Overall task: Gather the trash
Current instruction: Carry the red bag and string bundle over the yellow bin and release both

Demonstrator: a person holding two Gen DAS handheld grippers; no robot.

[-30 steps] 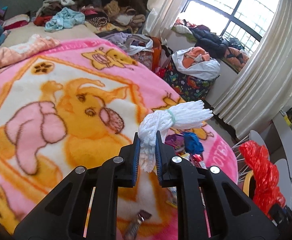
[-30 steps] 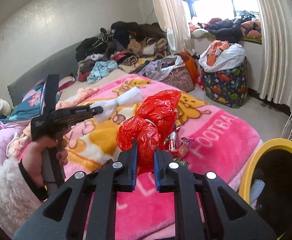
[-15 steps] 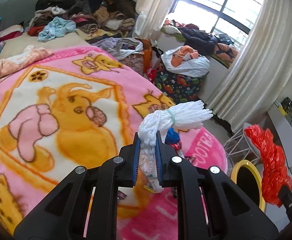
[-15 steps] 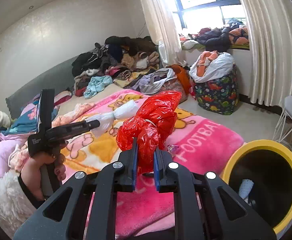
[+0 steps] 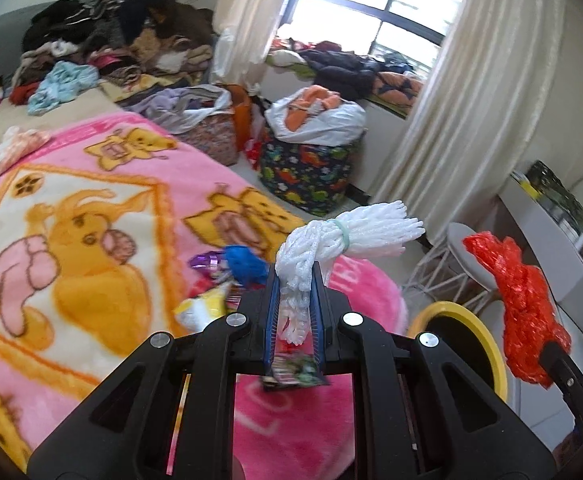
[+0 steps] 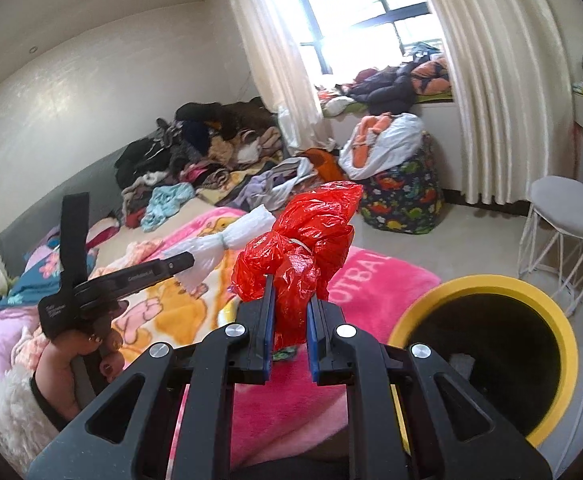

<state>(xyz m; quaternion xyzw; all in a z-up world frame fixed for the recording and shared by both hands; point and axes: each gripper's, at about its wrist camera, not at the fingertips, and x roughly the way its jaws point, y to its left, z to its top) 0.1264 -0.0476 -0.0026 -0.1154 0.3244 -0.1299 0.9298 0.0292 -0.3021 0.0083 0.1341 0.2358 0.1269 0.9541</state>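
Observation:
My left gripper (image 5: 294,300) is shut on a white foam net (image 5: 339,240) tied with a pale band, held above the pink blanket. In the right wrist view the same left gripper (image 6: 179,260) shows at the left, held by a hand, with the white foam net (image 6: 231,240) at its tip. My right gripper (image 6: 289,308) is shut on a crumpled red plastic bag (image 6: 311,232); that red plastic bag (image 5: 519,300) also appears at the right of the left wrist view. A yellow-rimmed bin (image 6: 487,284) stands on the floor beside the bed, lower right. Several wrappers (image 5: 219,280) lie on the blanket.
The pink cartoon blanket (image 5: 71,220) covers the bed. Clothes are piled (image 6: 211,148) at the bed's far end. A dinosaur-print basket (image 6: 403,200) with a white bag stands under the window. A white wire stool (image 6: 567,232) is right of the bin, by a white desk (image 5: 551,248).
Both grippers have swung right and a little up, off the blanket's middle toward the bed's edge. The yellow bin has come into fuller view. Both still hold their loads.

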